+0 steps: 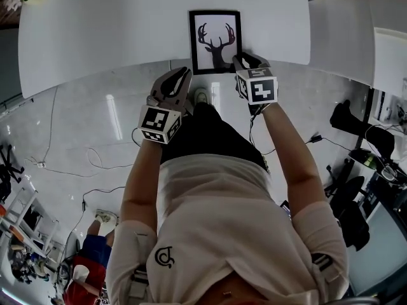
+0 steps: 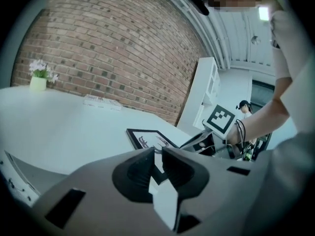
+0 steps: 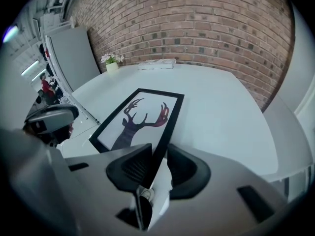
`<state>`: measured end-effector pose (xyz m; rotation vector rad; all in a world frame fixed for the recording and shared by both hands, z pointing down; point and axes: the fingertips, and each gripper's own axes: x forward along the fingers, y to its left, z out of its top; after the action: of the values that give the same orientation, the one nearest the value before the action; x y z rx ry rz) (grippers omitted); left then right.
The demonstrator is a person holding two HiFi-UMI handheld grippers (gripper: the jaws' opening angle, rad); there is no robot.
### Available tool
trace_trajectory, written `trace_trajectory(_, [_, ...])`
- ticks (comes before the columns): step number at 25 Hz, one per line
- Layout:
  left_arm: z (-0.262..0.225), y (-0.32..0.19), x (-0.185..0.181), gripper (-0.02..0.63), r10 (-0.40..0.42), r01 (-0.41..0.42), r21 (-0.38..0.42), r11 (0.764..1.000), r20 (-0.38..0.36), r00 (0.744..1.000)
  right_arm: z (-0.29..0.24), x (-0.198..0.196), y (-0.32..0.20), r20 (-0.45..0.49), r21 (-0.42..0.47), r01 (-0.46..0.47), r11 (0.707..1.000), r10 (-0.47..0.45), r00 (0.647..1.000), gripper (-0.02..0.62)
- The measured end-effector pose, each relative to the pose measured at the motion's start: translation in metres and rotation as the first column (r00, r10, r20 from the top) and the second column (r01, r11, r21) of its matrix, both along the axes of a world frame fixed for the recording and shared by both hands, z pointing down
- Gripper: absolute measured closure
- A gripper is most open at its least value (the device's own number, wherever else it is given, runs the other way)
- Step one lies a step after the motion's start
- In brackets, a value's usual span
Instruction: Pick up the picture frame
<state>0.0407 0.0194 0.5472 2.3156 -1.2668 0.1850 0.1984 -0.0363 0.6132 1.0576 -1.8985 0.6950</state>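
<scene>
Tongs on the left (image 2: 157, 152) hang just off the near edge of the white bench (image 1: 114, 30), left of the picture frame (image 1: 215, 41), their jaws all but closed on nothing. Right tongs (image 3: 158, 154) sit at the frame's near right corner, tilted steeply down, with the jaws partly apart and astride the black right rail. The left jaw is against the rail, while a thin white strip shows between the rail and the right jaw. The frame lies flat, a dark stag's head printed on its white picture, and its near end juts slightly past the bench edge. At the far left of the bench stands a small pale pot (image 2: 38, 83) holding pale flowers (image 2: 42, 68). A brick wall (image 3: 197, 23) rises behind.
</scene>
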Motion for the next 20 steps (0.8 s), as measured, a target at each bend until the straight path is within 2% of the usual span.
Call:
trace_trajectory(3, [0.020,-0.004,0.010,0.437,0.002,-0.021,-0.123,0.992,-0.152,0.988,-0.004,-0.003,-0.002,0.016,0.023,0.010,1.000,-0.011,1.000,0.488])
trace_trajectory(4, [0.025,-0.007,0.013,0.417,-0.003,-0.032,-0.163,0.986,-0.206,0.979,-0.004,-0.003,-0.003,0.014,0.030,0.014,0.999,-0.015,1.000,0.487])
trace_trajectory(7, [0.037,-0.013,0.020,0.397,-0.017,-0.066,-0.246,0.967,-0.323,0.946,-0.003,-0.003,-0.003,0.011,0.044,0.026,0.999,-0.026,1.000,0.485])
trace_trajectory(13, [0.067,-0.011,0.031,0.397,-0.073,-0.123,-0.420,0.899,-0.421,0.904,-0.002,-0.004,-0.003,0.019,0.043,0.032,0.999,-0.033,0.999,0.483])
trace_trajectory(16, [0.074,-0.017,0.035,0.402,-0.118,-0.144,-0.462,0.875,-0.493,0.862,-0.001,-0.004,-0.002,0.023,0.054,0.036,0.998,-0.038,0.999,0.483])
trace_trajectory(20, [0.077,-0.032,0.038,0.403,-0.170,-0.145,-0.484,0.863,-0.549,0.819,0.000,-0.005,-0.003,0.022,0.048,0.055,0.997,-0.056,0.998,0.483])
